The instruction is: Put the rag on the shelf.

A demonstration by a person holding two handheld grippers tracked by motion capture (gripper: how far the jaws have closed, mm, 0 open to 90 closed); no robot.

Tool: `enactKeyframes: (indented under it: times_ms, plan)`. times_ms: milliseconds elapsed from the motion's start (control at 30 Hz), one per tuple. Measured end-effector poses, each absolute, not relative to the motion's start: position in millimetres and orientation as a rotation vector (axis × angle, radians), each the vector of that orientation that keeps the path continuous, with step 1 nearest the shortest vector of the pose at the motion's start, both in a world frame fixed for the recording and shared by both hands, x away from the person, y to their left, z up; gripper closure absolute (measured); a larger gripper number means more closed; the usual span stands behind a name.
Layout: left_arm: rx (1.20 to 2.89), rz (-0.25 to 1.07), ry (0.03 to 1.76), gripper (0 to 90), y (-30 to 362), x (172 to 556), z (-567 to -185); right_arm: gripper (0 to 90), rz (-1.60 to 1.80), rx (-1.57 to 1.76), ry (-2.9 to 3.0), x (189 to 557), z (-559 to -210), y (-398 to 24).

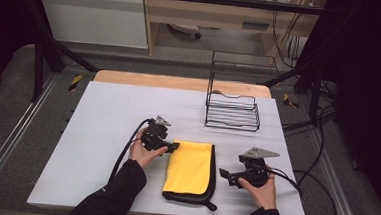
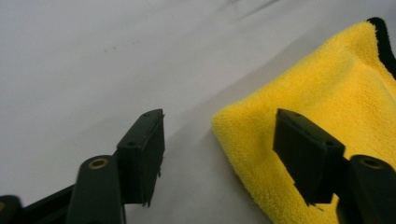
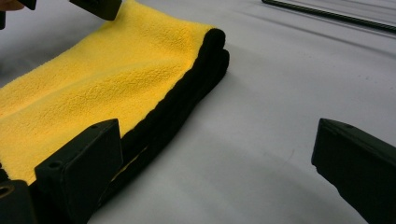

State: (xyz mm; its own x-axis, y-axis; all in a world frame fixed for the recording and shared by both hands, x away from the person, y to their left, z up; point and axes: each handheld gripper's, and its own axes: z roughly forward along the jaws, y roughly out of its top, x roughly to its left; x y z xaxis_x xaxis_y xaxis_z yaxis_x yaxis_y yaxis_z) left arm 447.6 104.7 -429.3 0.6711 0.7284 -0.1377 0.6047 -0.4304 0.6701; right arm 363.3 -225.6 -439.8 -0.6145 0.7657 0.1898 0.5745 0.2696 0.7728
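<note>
Folded yellow microfibre cloth (image 1: 189, 168) with a black underside and black edging, lying flat on the grey table mat (image 1: 107, 117), nearer the person's edge than the black wire rack (image 1: 232, 111) that stands at the mat's far right; the pile looks soft and limp, so the cloth is judged light, unbreakable and apt to sag or unfold when lifted, and best taken at a corner or along the thick folded black edge (image 3: 187, 93), where several layers can be pinched together. Left gripper (image 2: 219, 154) at the cloth's far left corner, jaws wide apart, one over bare mat and the other over the yellow pile, the corner lying between them, nothing clamped. Right gripper (image 3: 215, 172) just beside the cloth's right-hand folded edge, jaws likewise spread wide, one close against the black edge and the other over bare mat, holding nothing. Each gripper is held in a hand, the left hand (image 1: 143, 153) and right hand (image 1: 261, 191) entering from the near side of the cloth.
</note>
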Motion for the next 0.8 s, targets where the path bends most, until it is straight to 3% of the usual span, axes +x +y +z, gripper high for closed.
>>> enactKeyframes:
  times_ms: [200,800]
  plan:
    - [2.165,0.164,1.03,51.0,100.4,451.3,-436.3,2.7,1.26,1.252,2.321,363.3,-440.1,-225.2]
    - [2.171,0.133,1.042,74.0,96.6,450.1,-441.5,2.4,1.261,1.262,2.318,363.9,-439.3,-225.4]
